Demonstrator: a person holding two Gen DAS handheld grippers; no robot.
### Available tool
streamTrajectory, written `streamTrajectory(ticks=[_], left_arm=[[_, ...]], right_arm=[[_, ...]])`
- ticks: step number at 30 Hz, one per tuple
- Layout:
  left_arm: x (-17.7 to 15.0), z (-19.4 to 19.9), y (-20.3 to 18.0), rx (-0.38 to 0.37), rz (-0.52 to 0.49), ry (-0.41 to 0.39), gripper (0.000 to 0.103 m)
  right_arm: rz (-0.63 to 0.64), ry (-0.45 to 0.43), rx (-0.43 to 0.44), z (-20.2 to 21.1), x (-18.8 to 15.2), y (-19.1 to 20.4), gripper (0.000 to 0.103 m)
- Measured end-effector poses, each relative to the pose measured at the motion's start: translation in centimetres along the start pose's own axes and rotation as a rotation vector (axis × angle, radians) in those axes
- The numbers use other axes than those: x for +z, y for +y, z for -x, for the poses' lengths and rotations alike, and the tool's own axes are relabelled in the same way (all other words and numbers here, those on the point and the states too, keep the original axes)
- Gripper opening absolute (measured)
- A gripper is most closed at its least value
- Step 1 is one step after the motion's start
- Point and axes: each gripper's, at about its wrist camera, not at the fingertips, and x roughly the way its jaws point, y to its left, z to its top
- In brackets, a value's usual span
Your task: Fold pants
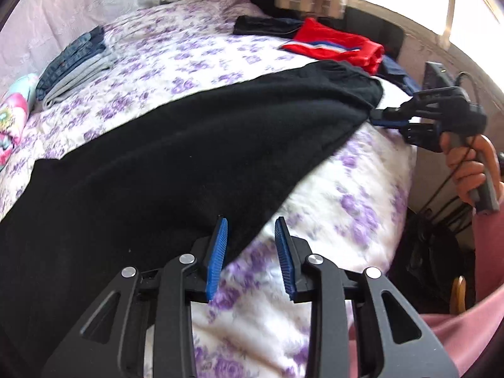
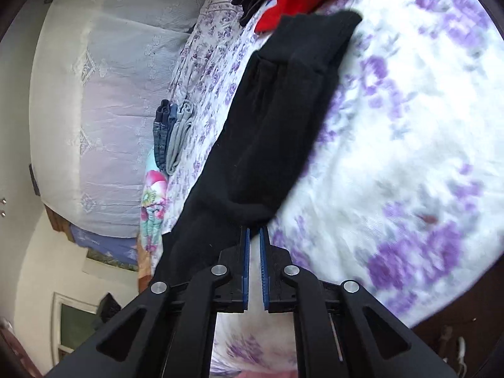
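Black pants (image 1: 189,145) across purple-flowered bedspread (image 1: 346,208), folded jeans (image 1: 75,60) beyond.

pants (image 1: 176,157): black cloth, matt, fuzzy fleece-like nap
bedspread (image 1: 330,208): soft cloth, matt, purple floral print
left gripper (image 1: 252,230): matt black plastic, ribbed blue pads, shiny metal pins
red garment (image 1: 340,47): smooth cloth w/ slight sheen

Black pants (image 1: 176,157) — soft, fleecy fabric, laid lengthwise across the purple-flowered bed cover. Folded over on themselves, one layer on top of the other — the upper layer (image 2: 283,119) ends in a ribbed band.
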Motion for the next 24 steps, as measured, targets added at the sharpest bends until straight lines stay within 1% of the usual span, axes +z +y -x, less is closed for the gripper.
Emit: streamTrajectory(ticks=[1,2,3,4,5,6,7,8,10,12,13,14,15,16,17,19,20,21,22,23,24], left_arm=[[0.1,0.8,0.3,-0.037,0.007,-0.017,0.031],[0.3,1.3,0.6,-0.055,0.018,-0.035,0.031],[0.7,2.0,1.0,-0.063,0.030,-0.062,0.034],[1.0,2.3,1.2,-0.052,0.033,-0.081,0.041],[1.3,2.5,1.4,-0.025,0.032,-0.098,0.048],[1.5,2.3,1.6,0.018,0.037,-0.109,0.051],[1.6,1.9,1.9,0.041,0.051,-0.101,0.053],[1.6,1.5,2.2,0.044,0.067,-0.087,0.053],[1.3,-0.3,3.0,0.023,0.116,-0.030,0.053],[0.4,-1.9,3.6,0.013,0.156,0.019,0.054],[0.2,-2.3,3.7,0.008,0.173,0.021,0.055],[-0.1,-2.3,3.8,0.006,0.185,0.009,0.057],[-0.1,-2.2,3.6,0.004,0.188,0.005,0.058],[-0.1,-2.2,3.4,0.001,0.181,0.006,0.063],[0.0,-2.2,3.0,-0.003,0.170,0.007,0.066],[-0.1,-2.3,2.3,0.006,0.138,0.008,0.069],[-0.3,-2.2,1.9,0.010,0.119,0.007,0.073],[-0.5,-2.3,1.2,0.018,0.086,0.007,0.076],[-0.7,-2.4,0.6,0.029,0.064,0.006,0.080],[-0.8,-2.4,0.2,0.043,0.042,0.003,0.081],[-0.9,-2.3,-0.2,0.055,0.013,0.000,0.081]], right_arm=[[0.020,-0.039,-0.016,1.1,0.0,0.4,0.014],[0.022,-0.072,-0.019,1.9,0.0,0.6,0.033],[0.013,-0.122,-0.015,3.0,0.4,0.6,0.060],[-0.005,-0.174,-0.014,3.9,0.8,0.5,0.068],[-0.019,-0.204,-0.022,4.3,1.3,0.3,0.069],[-0.026,-0.217,-0.033,4.5,1.9,0.1,0.069],[-0.038,-0.233,-0.050,4.5,2.7,-0.3,0.069],[-0.045,-0.239,-0.060,4.3,3.3,-0.6,0.067],[-0.040,-0.214,-0.062,3.0,4.6,-1.0,0.060],[-0.024,-0.198,-0.085,1.9,5.5,-0.9,0.050],[-0.005,-0.191,-0.089,1.4,5.8,-0.6,0.047],[0.013,-0.180,-0.096,0.8,6.1,-0.2,0.039],[0.031,-0.167,-0.104,0.3,6.4,0.2,0.023],[0.046,-0.161,-0.111,0.2,6.6,0.2,0.013],[0.081,-0.181,-0.143,0.3,6.8,0.6,0.009],[0.150,-0.264,-0.216,1.5,7.0,1.2,0.008],[0.168,-0.277,-0.226,1.6,7.1,1.2,0.008],[0.158,-0.278,-0.245,1.4,6.9,1.0,0.008],[0.131,-0.263,-0.289,0.8,6.7,0.2,0.009],[0.108,-0.255,-0.300,0.3,6.5,-0.6,0.008],[0.092,-0.258,-0.278,0.5,6.4,-1.3,0.008]])
